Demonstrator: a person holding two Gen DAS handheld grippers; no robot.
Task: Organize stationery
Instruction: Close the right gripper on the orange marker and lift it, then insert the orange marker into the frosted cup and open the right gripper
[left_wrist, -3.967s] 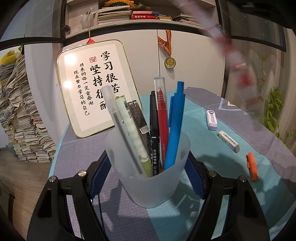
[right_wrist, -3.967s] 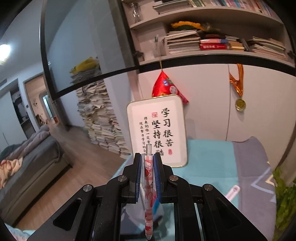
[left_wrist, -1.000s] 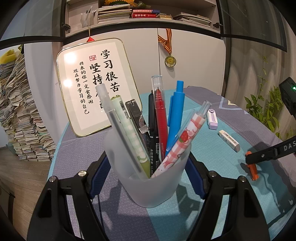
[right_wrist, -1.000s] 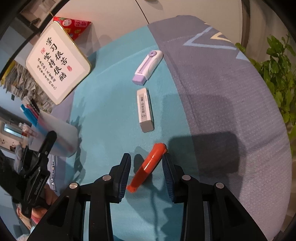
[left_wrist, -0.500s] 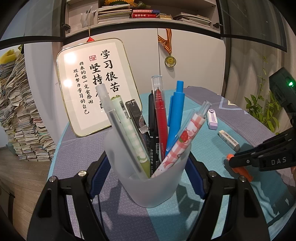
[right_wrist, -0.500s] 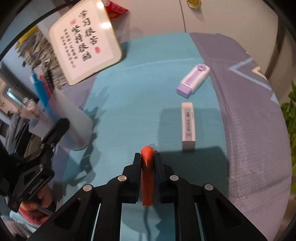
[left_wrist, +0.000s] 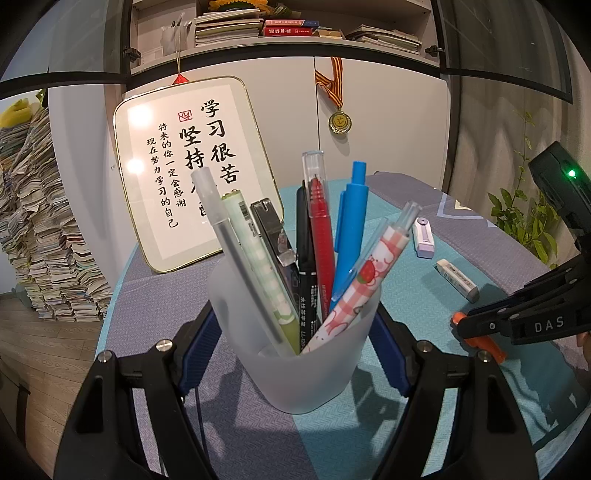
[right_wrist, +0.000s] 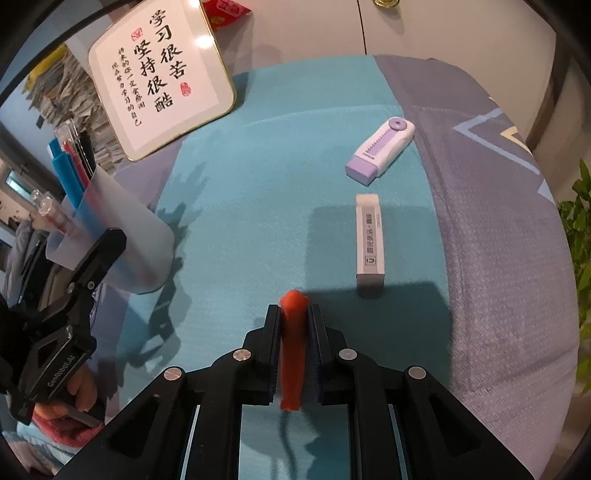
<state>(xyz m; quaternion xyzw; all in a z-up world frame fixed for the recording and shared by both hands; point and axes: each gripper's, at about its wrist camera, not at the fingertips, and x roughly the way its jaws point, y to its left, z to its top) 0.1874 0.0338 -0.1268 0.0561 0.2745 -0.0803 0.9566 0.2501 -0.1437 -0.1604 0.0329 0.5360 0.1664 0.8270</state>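
Note:
My left gripper (left_wrist: 295, 343) is shut on a frosted plastic pen cup (left_wrist: 295, 354) that holds several pens, among them a blue one (left_wrist: 351, 225), a red one (left_wrist: 319, 229) and a pink patterned one (left_wrist: 369, 280). The cup (right_wrist: 114, 236) shows at the left of the right wrist view. My right gripper (right_wrist: 293, 314) is shut on an orange pen-shaped item (right_wrist: 293, 347), just above the teal cloth. From the left wrist view the orange item (left_wrist: 480, 341) pokes out under the right gripper at the right edge.
A white eraser (right_wrist: 369, 240) and a purple-and-white slide eraser (right_wrist: 382, 149) lie on the cloth beyond the right gripper. A framed calligraphy board (right_wrist: 162, 74) leans on the cabinet at the back. A plant (left_wrist: 524, 218) stands to the right of the table.
The right gripper's jaws closed on the orange item, which lay slanted between them, and it now stands straight in the grip. The left gripper and cup stayed still.

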